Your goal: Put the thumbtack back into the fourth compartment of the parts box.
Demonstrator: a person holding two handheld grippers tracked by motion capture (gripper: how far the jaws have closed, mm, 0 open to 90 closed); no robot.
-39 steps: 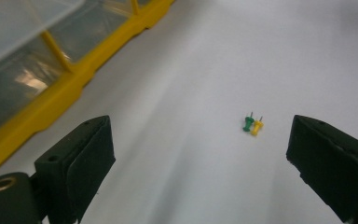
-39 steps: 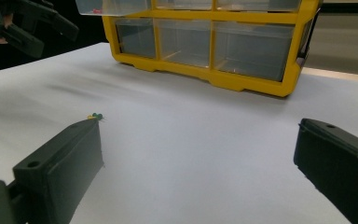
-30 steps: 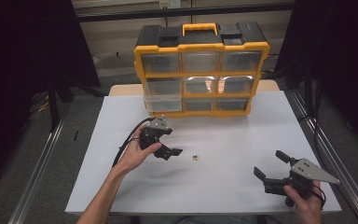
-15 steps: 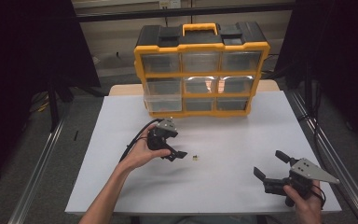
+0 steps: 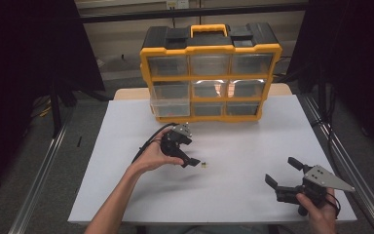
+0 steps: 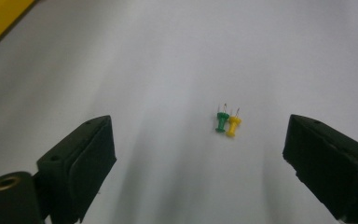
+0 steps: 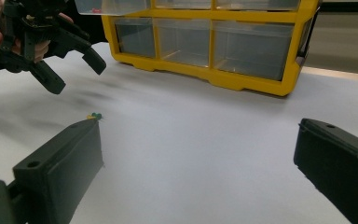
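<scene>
My left gripper hovered with jaws wide apart and empty, bare white table all around it. Just ahead of it lay the green pushpin and yellow pushpin — side by side, touching. The yellow organizer stood well behind. My right gripper — also spread open, holding nothing — sat near the table's front right edge.

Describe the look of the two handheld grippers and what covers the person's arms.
Both are black two-jaw tools with blocky, flat-faced jaws. The left gripper trails a black cable looping back beside the left hand. The right gripper carries a grey three-cornered plate on top. The forearms are bare, with no sleeves or gloves in sight.
</scene>
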